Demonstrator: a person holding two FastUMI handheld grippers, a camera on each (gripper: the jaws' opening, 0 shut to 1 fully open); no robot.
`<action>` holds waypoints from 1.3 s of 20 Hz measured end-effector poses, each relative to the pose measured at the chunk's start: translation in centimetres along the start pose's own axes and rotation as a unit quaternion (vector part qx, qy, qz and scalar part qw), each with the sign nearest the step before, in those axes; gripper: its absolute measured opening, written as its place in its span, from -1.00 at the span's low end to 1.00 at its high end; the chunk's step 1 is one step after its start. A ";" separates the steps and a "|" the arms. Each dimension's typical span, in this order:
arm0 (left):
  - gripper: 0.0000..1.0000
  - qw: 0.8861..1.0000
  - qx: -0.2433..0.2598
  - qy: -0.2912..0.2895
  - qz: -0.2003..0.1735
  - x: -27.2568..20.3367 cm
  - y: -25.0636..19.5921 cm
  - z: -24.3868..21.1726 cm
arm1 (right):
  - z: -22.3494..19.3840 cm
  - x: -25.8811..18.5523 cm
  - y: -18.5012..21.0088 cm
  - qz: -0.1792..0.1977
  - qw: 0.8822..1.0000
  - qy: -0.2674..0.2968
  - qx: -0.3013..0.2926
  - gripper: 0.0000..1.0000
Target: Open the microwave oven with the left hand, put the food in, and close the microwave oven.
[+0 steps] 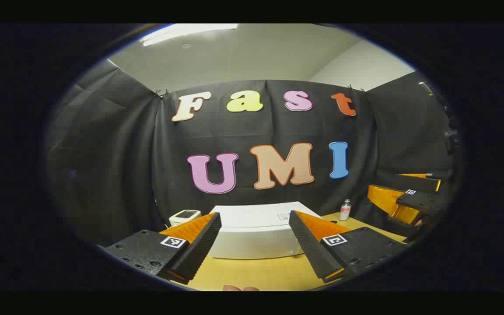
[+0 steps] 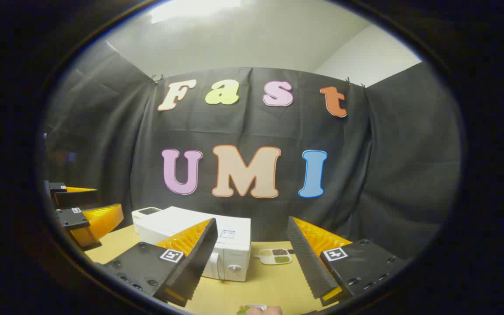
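Observation:
A white microwave oven [image 1: 256, 240] stands on the wooden table with its door shut. In the right gripper view the microwave oven [image 2: 234, 238] shows its front, with a handle and a round knob [image 2: 234, 267]. Just right of it lies a small white compartment tray of food [image 2: 276, 256]. My left gripper [image 1: 254, 215] hangs open in front of the oven, above the table, holding nothing. My right gripper [image 2: 252, 220] is open too and empty, facing the oven's right end and the tray. Each gripper also appears in the other's view: right gripper [image 1: 409, 197], left gripper [image 2: 81, 208].
A small white device [image 1: 185, 215] sits left of the oven by the cloth wall. A little bottle [image 1: 345, 210] stands at the back right of the table [image 1: 256, 273]. Something pale with a bit of green [image 2: 256, 309] peeks in at the bottom edge.

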State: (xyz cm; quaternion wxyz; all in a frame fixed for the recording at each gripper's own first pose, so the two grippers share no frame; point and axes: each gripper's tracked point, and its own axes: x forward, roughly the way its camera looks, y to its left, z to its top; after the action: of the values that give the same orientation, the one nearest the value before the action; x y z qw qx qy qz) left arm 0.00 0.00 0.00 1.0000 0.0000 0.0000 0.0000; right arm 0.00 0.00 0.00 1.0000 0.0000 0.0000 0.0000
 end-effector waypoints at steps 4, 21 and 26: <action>0.94 1.000 0.006 -0.004 0.005 -0.1 0.4 0.2 | 0.4 -0.1 0.1 -0.001 1.000 -0.004 -0.006 0.98; 0.94 0.999 0.020 -0.016 -0.027 -0.6 -2.1 1.0 | 0.7 -1.0 -0.5 -0.003 1.000 -0.007 -0.014 0.93; 0.94 0.999 0.029 -0.013 -0.028 -0.6 -2.2 0.5 | 0.8 -0.9 -0.6 -0.004 1.000 -0.005 -0.012 0.97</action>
State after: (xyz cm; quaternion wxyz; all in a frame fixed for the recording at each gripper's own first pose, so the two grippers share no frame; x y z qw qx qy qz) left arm -0.56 -2.25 0.53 0.9991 0.0294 -0.0129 -0.0278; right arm -0.94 -0.56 0.75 0.9999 -0.0116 -0.0047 -0.0036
